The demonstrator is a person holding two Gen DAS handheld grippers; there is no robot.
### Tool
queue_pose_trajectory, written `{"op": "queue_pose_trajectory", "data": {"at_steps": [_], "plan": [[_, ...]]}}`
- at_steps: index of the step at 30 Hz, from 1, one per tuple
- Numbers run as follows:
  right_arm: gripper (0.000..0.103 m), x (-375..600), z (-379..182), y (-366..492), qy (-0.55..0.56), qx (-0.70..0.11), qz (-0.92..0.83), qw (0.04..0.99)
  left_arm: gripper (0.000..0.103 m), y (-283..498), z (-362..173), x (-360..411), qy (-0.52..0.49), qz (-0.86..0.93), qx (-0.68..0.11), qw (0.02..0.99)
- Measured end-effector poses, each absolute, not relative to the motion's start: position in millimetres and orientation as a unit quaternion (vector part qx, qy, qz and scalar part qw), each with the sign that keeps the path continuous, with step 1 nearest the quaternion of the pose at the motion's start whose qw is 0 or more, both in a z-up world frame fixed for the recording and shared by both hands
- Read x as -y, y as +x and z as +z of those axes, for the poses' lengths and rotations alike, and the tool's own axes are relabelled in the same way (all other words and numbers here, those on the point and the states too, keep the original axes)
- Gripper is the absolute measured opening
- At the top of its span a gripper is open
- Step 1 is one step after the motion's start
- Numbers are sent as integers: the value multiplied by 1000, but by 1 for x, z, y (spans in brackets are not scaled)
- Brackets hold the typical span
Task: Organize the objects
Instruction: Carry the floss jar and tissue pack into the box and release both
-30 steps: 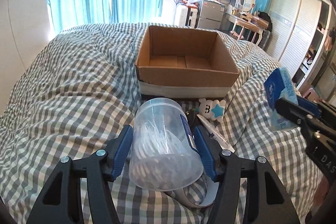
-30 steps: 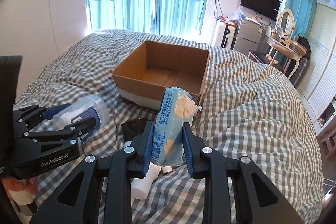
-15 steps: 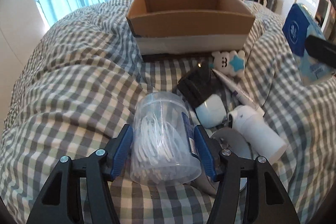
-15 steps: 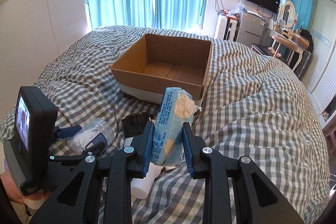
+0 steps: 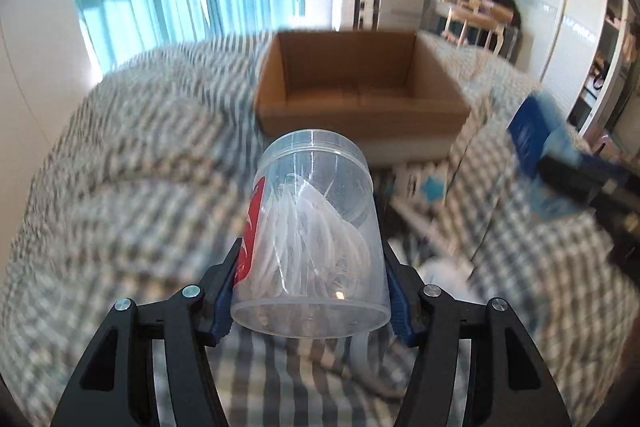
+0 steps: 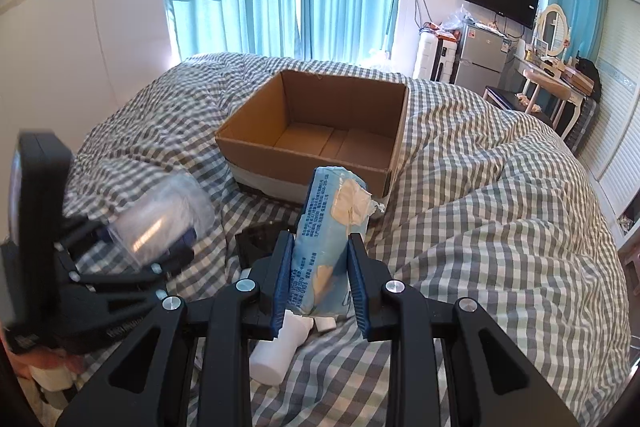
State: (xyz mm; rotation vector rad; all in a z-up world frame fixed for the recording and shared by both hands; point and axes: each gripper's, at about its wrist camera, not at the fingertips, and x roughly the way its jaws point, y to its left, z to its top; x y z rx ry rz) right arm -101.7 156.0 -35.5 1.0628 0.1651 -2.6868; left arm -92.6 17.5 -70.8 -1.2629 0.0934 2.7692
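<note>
My left gripper (image 5: 312,283) is shut on a clear plastic jar (image 5: 316,231) of white cotton swabs and holds it above the checked bedspread, short of the open cardboard box (image 5: 360,115). The left view is blurred. My right gripper (image 6: 320,279) is shut on a blue tissue pack (image 6: 328,239) and holds it upright, near the box's (image 6: 316,163) front right corner. The box is empty inside. The jar (image 6: 156,215) and left gripper (image 6: 120,267) show at the left of the right wrist view.
On the bed in front of the box lie a black case (image 6: 258,239), a white bottle (image 6: 280,351), a white toy with a blue star (image 5: 424,183) and a tube. The bed slopes away at the right toward furniture.
My left gripper has lifted the jar off the bed and tilted up toward the box; the jar has turned so a red label shows. The right gripper has risen slightly.
</note>
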Motion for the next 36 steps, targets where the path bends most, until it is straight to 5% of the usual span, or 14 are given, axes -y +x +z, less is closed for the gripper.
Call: {"op": "queue_pose_trajectory", "data": {"at_steps": [14, 27, 36], "plan": [[26, -162, 17, -211, 338, -44, -931, 132, 62, -206, -7, -47, -356, 930, -54, 69], [26, -163, -28, -357, 394, -44, -908, 137, 62, -318, -61, -56, -398, 911, -83, 69], [27, -168, -63, -376, 418, -30, -896, 148, 62, -337, -93, -62, -422, 900, -83, 73]]}}
